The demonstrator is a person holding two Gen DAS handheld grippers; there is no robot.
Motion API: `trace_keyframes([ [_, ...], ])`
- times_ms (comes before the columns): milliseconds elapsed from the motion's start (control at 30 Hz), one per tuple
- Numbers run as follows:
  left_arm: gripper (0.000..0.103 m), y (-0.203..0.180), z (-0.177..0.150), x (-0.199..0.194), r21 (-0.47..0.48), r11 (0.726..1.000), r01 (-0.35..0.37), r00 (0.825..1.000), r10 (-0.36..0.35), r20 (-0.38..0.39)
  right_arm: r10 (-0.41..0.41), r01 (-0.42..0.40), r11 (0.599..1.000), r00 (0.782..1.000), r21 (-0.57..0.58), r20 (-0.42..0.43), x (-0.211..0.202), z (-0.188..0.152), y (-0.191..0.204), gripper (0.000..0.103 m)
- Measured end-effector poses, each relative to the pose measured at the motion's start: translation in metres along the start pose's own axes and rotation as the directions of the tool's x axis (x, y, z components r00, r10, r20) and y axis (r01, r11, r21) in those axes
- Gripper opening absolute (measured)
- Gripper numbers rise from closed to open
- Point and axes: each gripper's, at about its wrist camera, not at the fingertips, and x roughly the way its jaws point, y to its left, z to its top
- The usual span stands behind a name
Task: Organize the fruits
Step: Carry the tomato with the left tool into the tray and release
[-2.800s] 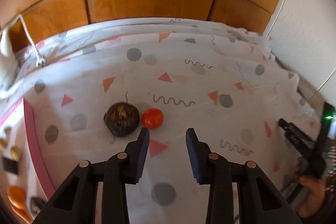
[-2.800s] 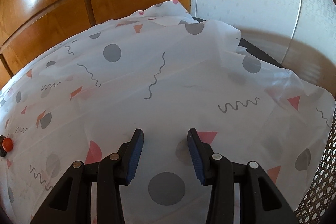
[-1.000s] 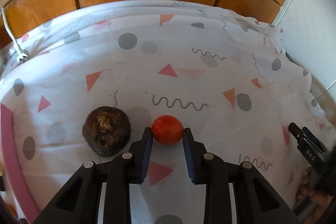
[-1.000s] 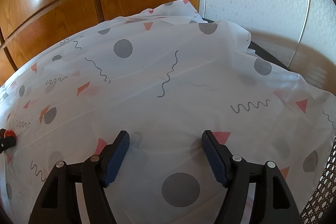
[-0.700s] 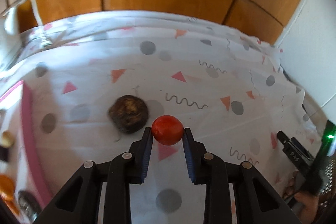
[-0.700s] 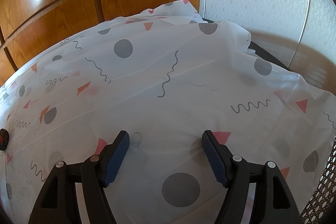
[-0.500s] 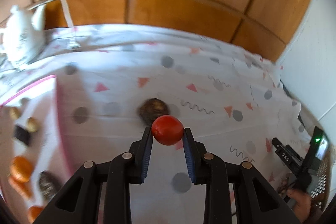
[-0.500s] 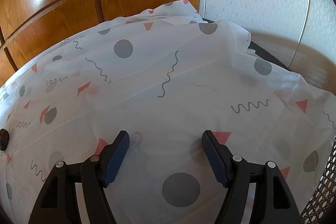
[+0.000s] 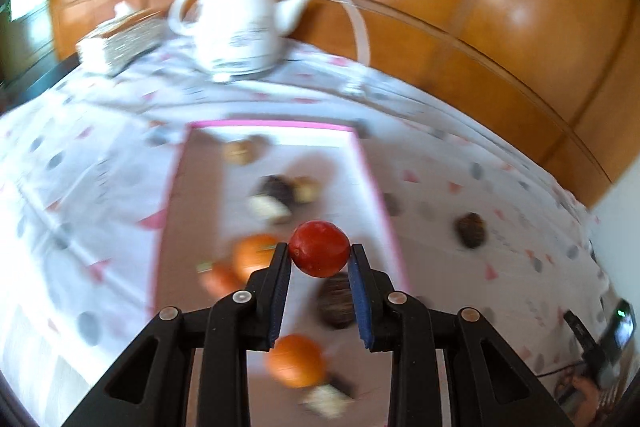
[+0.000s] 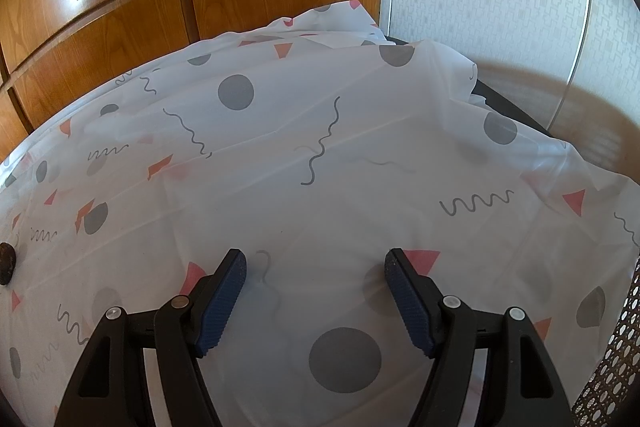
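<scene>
My left gripper [image 9: 319,263] is shut on a small red fruit [image 9: 319,247] and holds it in the air over a pink-rimmed tray [image 9: 378,187]. The tray holds orange fruits [image 9: 256,255] [image 9: 296,359], a dark round fruit [image 9: 337,301] and several blurred small items. A dark brown round fruit [image 9: 471,229] lies on the patterned tablecloth right of the tray; it also shows at the left edge of the right wrist view [image 10: 6,261]. My right gripper [image 10: 316,287] is open and empty, low over the cloth.
A white teapot [image 9: 236,27] and a stack of white dishes [image 9: 120,43] stand beyond the tray by the wooden panel wall. A white cable [image 9: 360,27] hangs near the teapot. A woven basket edge [image 10: 612,363] is at the right of the right wrist view.
My left gripper closed on the red fruit, lifted it off the cloth and swung left over the tray. The right gripper opened wider earlier and has stayed still since.
</scene>
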Motion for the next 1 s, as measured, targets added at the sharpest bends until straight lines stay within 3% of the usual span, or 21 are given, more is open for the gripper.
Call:
trace_keyframes([
  [333,0.029,0.044,-0.034,-0.006,-0.047,0.997,-0.057,0.998,0.056,-0.028,-0.015,0.015,1.0,1.0,-0.005,0.001,0.001,-0.001,0.003,0.073],
  [1000,0.03,0.045,-0.053,-0.009,-0.06,0.992,-0.109,0.994,0.109,-0.013,-0.018,0.018,1.0,1.0,-0.004,0.002,0.001,-0.002,0.003,0.073],
])
